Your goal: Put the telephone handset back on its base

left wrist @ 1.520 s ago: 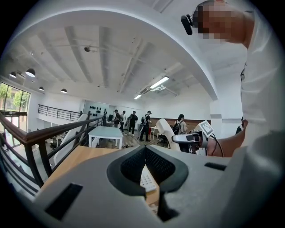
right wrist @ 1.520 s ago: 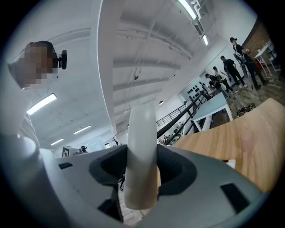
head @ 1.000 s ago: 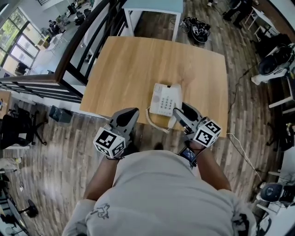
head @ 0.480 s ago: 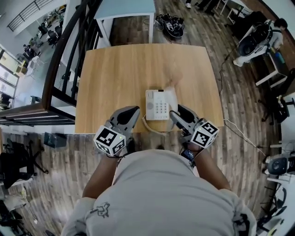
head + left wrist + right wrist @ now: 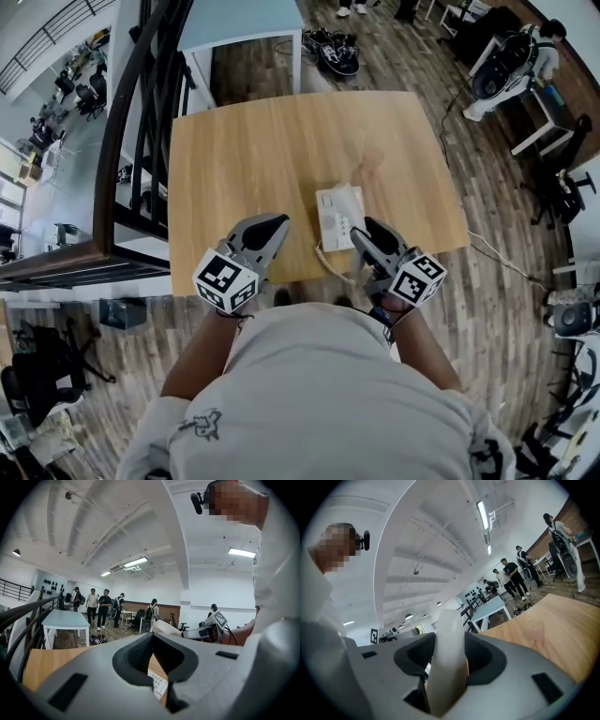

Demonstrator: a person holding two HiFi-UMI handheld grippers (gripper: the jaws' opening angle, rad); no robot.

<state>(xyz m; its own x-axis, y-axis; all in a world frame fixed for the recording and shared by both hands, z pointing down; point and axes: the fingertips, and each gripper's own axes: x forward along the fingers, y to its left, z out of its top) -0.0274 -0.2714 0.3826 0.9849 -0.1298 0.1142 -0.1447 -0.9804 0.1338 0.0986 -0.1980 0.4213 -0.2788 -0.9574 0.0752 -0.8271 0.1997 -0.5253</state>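
The white telephone base point(image 5: 337, 214) with its keypad lies on the wooden table point(image 5: 272, 150), close to the near edge. Its coiled cord point(image 5: 327, 263) loops off the front. My right gripper point(image 5: 363, 234) is just right of the base, above its near corner, shut on the white handset point(image 5: 448, 653), which stands upright between the pads. The handset point(image 5: 163, 626) and the right gripper point(image 5: 208, 629) also show in the left gripper view. My left gripper point(image 5: 279, 223) hovers left of the base over the table's near edge, shut, with nothing in it.
A black railing point(image 5: 141, 122) runs along the table's left side. Beyond the table's far edge stand a light blue table point(image 5: 239, 23) and a heap of cables point(image 5: 333, 52) on the floor. People and desks point(image 5: 525, 56) are at the far right.
The head view has swung, so the table and base sit differently in frame. Both grippers keep their stance, and the right one still holds the handset beside the base.
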